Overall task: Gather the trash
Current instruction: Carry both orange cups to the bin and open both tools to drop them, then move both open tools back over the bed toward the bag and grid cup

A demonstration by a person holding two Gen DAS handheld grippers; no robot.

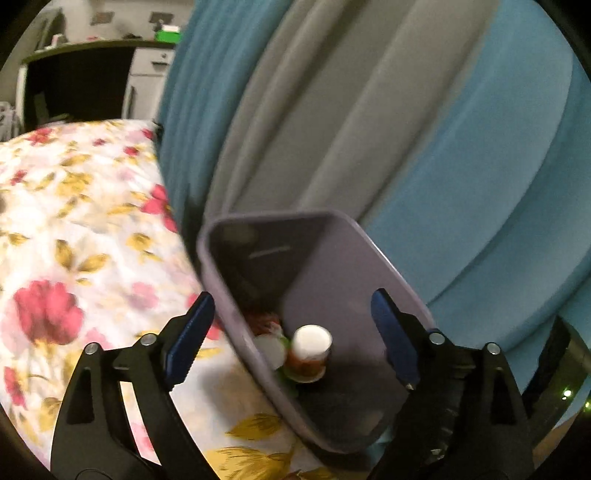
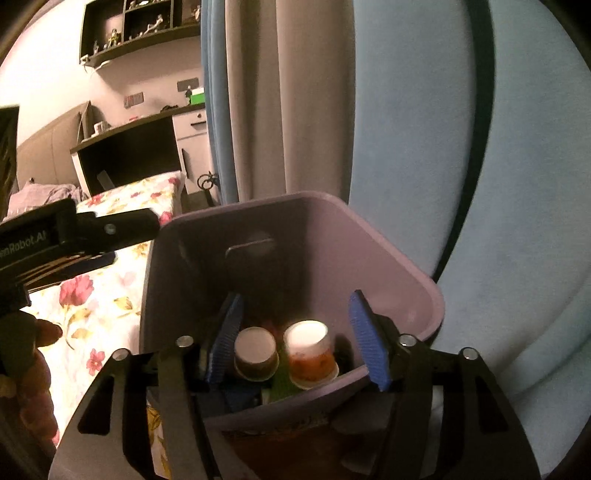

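A floral bedspread (image 1: 74,240) and blue-grey curtains (image 1: 424,129) frame the left wrist view. The left hand-held gripper (image 1: 295,332), spread and empty, hovers over the bin (image 1: 332,266), likely for dropping. A paper cup (image 1: 310,350) lies inside.

In the right wrist view, the right hand-held gripper (image 2: 295,336) hangs spread, empty, above the bin's two upturned cups (image 2: 256,354), their axes tilted toward the camera.

A home bedroom, bed with floral sheet (image 1: 74,229), blue and grey curtains (image 1: 369,129), padded headboard (image 2: 48,155), wall shelf of figurines (image 2: 140,29), white drawer cabinet (image 2: 194,136)
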